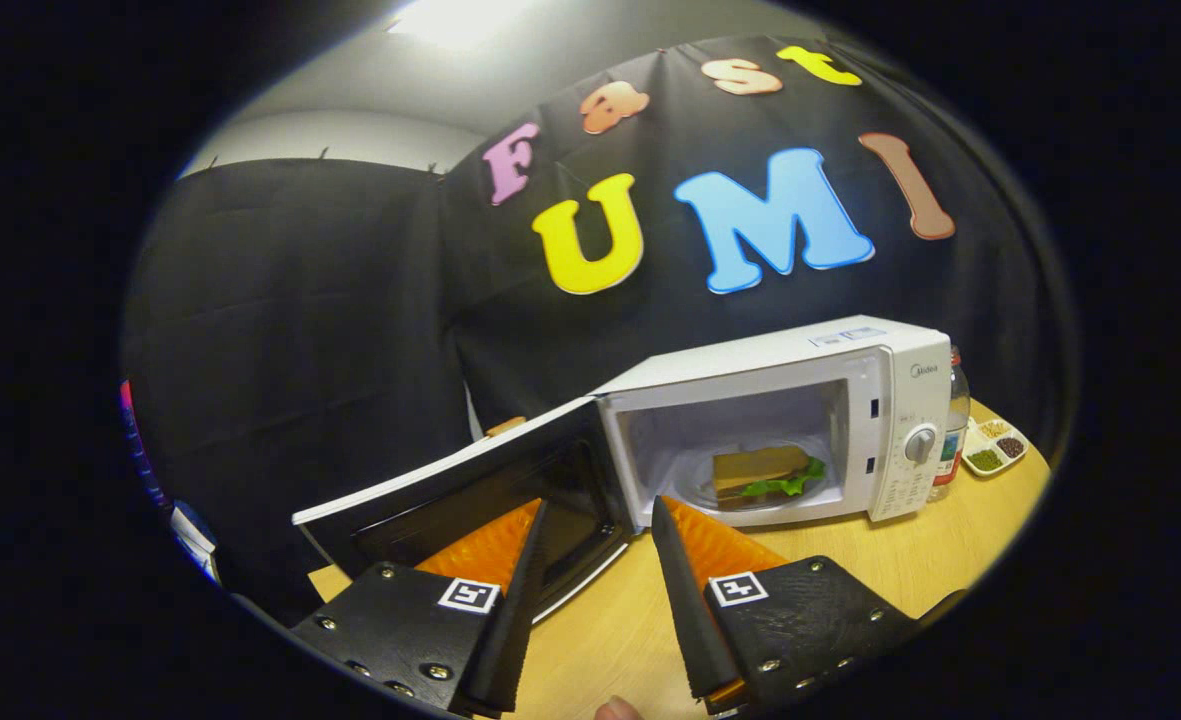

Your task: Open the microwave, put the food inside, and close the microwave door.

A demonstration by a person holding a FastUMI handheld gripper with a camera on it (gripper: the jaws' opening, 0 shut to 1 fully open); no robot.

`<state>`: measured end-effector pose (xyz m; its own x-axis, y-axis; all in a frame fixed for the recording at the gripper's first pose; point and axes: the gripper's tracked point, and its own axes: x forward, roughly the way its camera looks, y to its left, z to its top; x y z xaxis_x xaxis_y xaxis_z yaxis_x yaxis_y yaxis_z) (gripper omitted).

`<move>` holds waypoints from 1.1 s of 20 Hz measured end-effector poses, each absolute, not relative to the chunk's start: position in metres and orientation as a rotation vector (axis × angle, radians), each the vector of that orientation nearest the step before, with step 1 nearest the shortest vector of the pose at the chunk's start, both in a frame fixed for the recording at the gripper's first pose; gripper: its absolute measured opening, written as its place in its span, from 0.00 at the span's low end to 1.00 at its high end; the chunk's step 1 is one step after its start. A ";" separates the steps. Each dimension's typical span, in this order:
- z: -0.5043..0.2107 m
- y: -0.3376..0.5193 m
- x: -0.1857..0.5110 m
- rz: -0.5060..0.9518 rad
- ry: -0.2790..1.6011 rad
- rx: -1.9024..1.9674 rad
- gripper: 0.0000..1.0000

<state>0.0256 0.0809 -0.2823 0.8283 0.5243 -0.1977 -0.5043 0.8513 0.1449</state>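
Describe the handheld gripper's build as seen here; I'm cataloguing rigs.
The gripper has two tapering, wedge-shaped fingers on textured plates fastened with round metal screws. Each plate carries a square white fiducial marker printed with a black pattern.

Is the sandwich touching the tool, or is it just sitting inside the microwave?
Apart. The gripper view shows the sandwich lying inside the open microwave, well beyond the tool, whose fingers stand open and empty with bare table between them and the oven.

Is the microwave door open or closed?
Open. The door swings out from the microwave, and the sandwich shows inside. The gripper is open, holding nothing.
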 end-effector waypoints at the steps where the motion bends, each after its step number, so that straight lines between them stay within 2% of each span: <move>1: -0.278 0.094 0.004 0.586 0.220 0.060 0.62; 6: -0.269 0.175 -0.089 0.778 0.119 -0.116 0.66; 9: -0.277 0.224 -0.118 0.847 0.043 -0.218 0.67; 11: -0.299 0.259 -0.123 0.885 0.060 -0.239 0.66; 16: -0.353 0.318 -0.091 0.809 0.175 -0.198 0.66; 18: -0.359 0.322 -0.075 0.721 0.156 -0.204 0.45; 19: -0.362 0.325 -0.072 0.704 0.159 -0.199 0.24; 20: -0.370 0.332 -0.071 0.700 0.168 -0.192 0.16; 22: -0.373 0.327 -0.058 0.639 0.169 -0.202 0.16</move>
<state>-0.0578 0.3266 -0.3731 0.7900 0.5732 -0.2177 -0.6060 0.7840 -0.1348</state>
